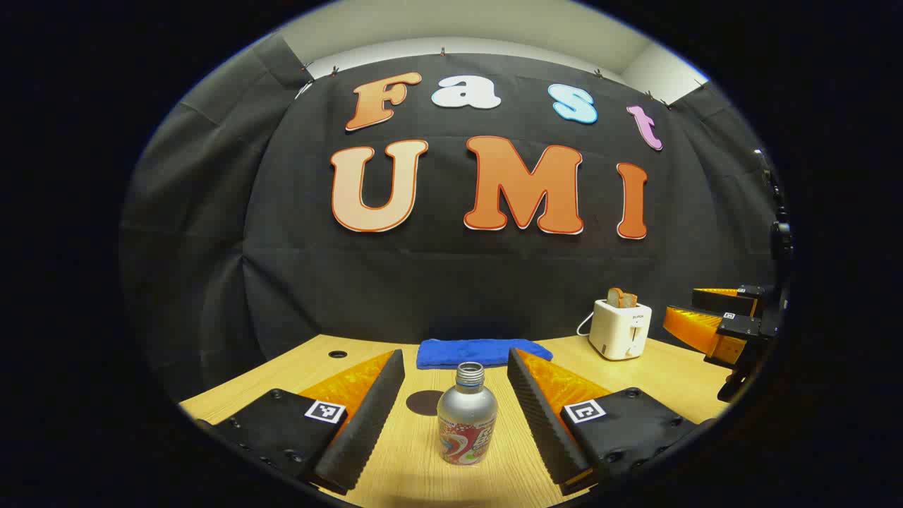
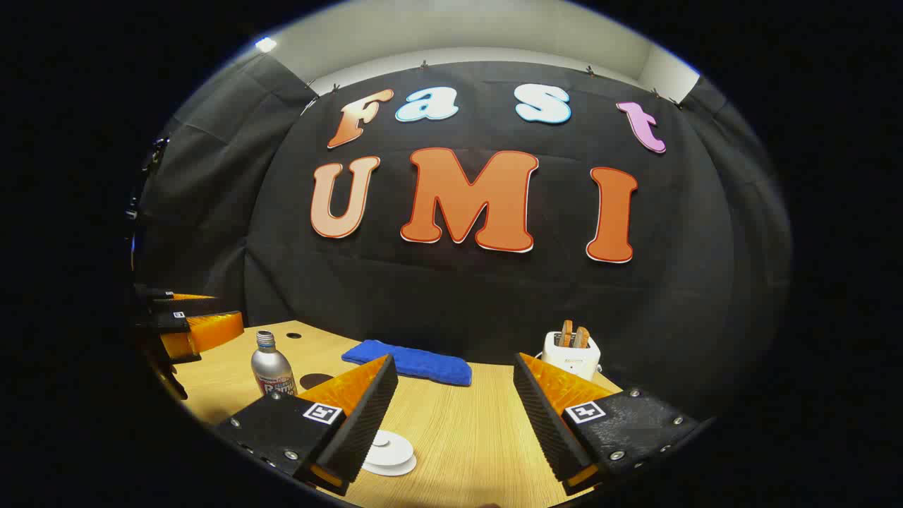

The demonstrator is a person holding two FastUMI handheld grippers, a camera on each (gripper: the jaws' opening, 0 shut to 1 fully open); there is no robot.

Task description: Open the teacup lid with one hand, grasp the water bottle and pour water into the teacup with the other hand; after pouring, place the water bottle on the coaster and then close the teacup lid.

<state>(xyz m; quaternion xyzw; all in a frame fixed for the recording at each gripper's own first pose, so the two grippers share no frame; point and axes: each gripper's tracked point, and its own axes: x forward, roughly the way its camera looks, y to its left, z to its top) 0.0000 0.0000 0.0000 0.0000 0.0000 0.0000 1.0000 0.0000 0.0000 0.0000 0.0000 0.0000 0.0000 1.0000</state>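
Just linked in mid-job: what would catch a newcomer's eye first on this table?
The silver metal bottle, uncapped, stands upright on the light wooden table between the open left gripper's fingers, untouched. Behind it lie a dark round coaster and a folded blue towel, with a white toaster holding bread at the back right. In the right gripper view, a white round lid sits beside the open right gripper.

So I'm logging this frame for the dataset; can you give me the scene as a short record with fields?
bottle: silver water bottle upright, uncapped, between the open left gripper fingers, untouched
coaster: dark round coaster behind the bottle
teacup: white lid on, near the open right gripper
background: blue towel, toaster with bread
table: wooden table
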